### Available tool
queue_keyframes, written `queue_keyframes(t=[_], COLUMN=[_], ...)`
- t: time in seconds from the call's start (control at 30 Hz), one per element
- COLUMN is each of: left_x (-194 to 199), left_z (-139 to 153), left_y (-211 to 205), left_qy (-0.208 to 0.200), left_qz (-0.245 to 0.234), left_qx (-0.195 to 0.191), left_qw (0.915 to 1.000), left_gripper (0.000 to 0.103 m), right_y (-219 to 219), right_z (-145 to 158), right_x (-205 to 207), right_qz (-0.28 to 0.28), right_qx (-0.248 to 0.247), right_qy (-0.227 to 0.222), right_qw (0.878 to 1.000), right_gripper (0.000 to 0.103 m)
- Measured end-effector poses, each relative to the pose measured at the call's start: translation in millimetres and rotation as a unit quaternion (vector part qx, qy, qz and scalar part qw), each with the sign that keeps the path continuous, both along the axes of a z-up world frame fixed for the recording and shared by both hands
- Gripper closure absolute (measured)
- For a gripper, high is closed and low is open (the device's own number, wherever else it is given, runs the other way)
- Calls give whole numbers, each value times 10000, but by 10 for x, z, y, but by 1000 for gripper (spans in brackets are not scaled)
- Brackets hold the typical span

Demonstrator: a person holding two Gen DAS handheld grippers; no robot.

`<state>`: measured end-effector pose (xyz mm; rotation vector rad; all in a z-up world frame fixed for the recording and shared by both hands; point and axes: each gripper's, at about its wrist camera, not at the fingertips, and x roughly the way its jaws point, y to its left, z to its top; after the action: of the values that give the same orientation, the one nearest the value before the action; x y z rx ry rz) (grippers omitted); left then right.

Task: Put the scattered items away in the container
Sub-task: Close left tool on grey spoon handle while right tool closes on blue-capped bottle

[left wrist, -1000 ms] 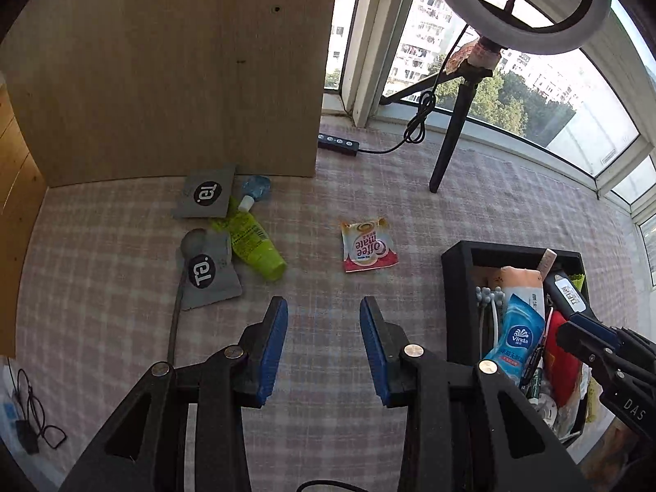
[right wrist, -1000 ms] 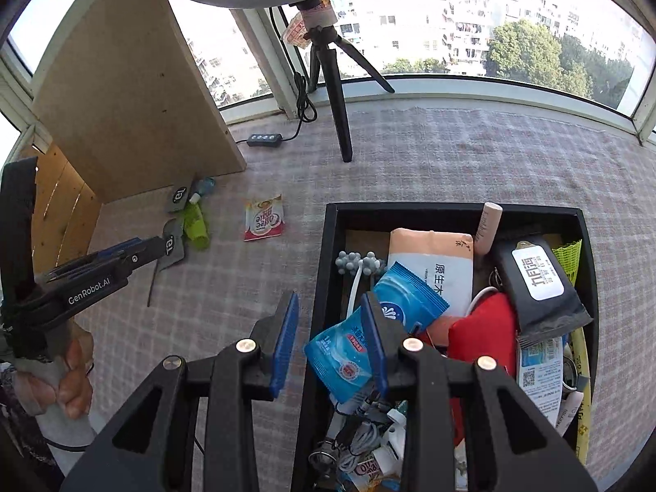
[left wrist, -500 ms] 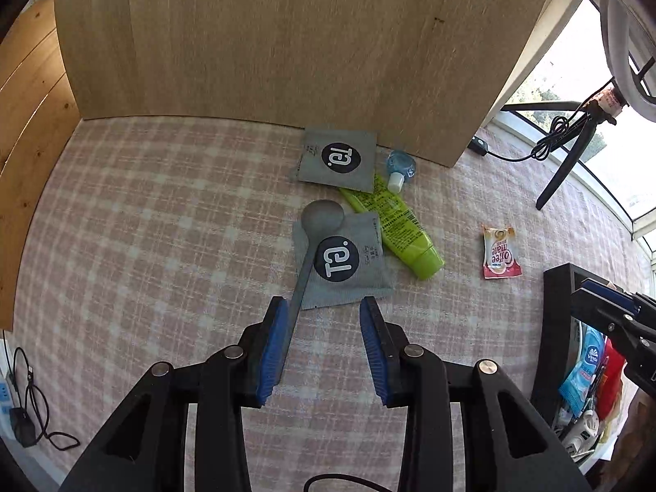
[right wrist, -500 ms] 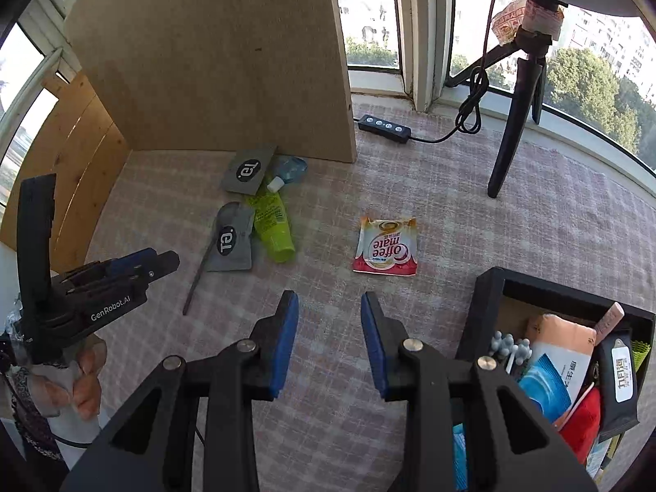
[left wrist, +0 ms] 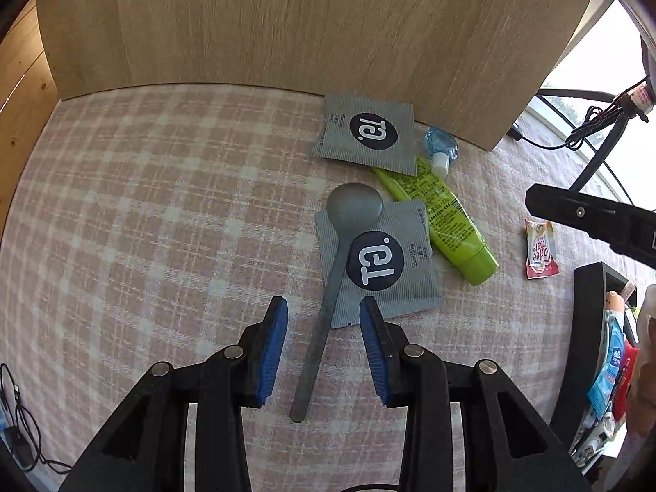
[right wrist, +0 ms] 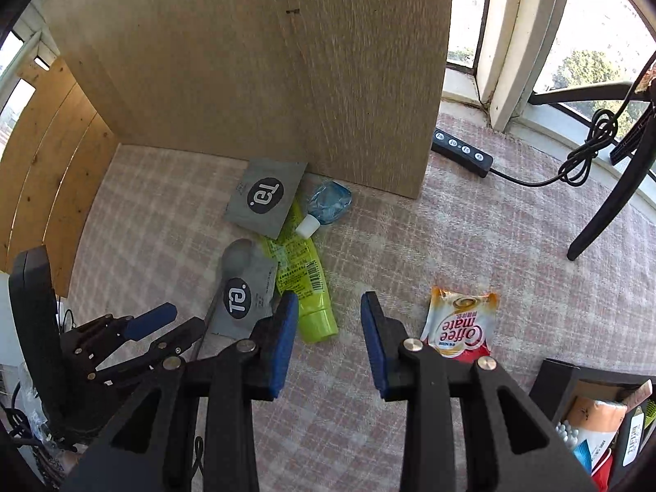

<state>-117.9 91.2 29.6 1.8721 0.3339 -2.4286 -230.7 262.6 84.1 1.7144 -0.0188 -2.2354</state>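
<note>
I see a woven, matt checked cloth (left wrist: pixel 164 213) over the tabletop; pale wood-grain board (left wrist: pixel 287 20) behind; matt grey spoon (left wrist: pixel 340 246); finely ribbed grey foil-like sachets (left wrist: pixel 393 287); glossy green plastic tube (left wrist: pixel 451 225); shiny printed creamer packet (right wrist: pixel 461 324); matt black plastic container (left wrist: pixel 586 328).

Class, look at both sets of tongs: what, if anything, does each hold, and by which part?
Nothing. The left tongs stand open astride the spoon handle without touching it; the right tongs hang open over bare cloth.
</note>
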Motion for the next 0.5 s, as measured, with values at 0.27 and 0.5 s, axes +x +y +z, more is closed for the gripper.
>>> queue_keyframes(t=[0.27, 0.5], left_x=[-27, -54], left_z=[-138, -186], left_y=[72, 112], left_qy=[-87, -10], left_qz=[-277, -454], left_qx=[-185, -288], left_qw=[9994, 9986], left_gripper=[68, 70], right_y=[-105, -183], right_z=[-326, -490], right_x=[-422, -559], right_qz=[-578, -1016], right_qx=[-12, -72], right_qy=[-192, -197], right_qw=[9981, 9946], right_gripper=[71, 71])
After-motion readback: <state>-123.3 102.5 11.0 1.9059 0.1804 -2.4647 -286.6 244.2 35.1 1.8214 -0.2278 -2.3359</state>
